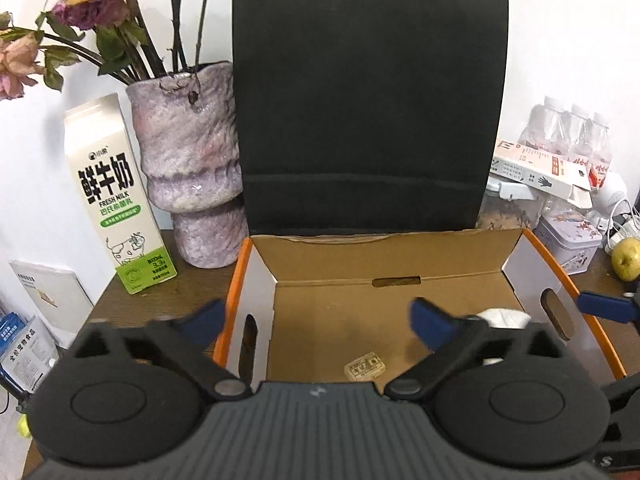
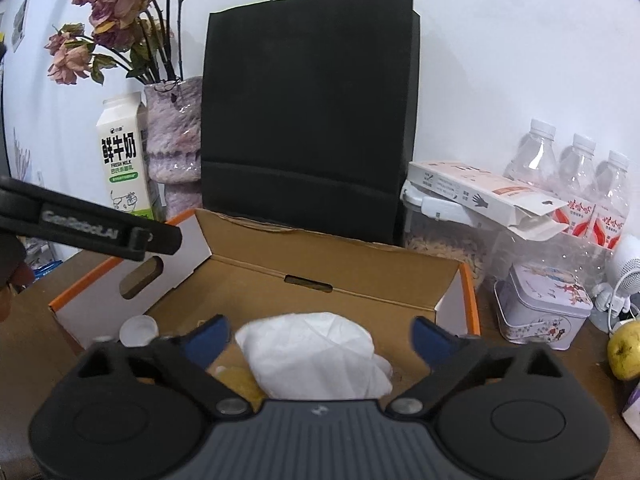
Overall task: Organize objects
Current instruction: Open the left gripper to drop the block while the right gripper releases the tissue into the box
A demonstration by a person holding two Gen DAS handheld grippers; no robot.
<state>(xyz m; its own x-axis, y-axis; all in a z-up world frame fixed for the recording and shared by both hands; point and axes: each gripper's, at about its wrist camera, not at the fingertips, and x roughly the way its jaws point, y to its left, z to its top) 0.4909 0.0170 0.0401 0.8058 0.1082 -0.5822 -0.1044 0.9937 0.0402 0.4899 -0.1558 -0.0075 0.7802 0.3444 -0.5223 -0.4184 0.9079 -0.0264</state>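
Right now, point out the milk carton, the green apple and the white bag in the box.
milk carton (image 1: 116, 196), left wrist view, front label.
green apple (image 2: 625, 351), right wrist view, skin.
white bag (image 2: 316, 354), right wrist view, crumpled top.

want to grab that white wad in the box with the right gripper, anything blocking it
Nothing visible does. The right gripper is open just above the white crumpled wad inside the cardboard box, with no object between them.

bag (image 1: 366, 104): plain black
box (image 2: 471, 300): brown inside, orange-edged white outside
vase (image 1: 188, 160): mottled purple-white
carton (image 1: 116, 196): cream, green base
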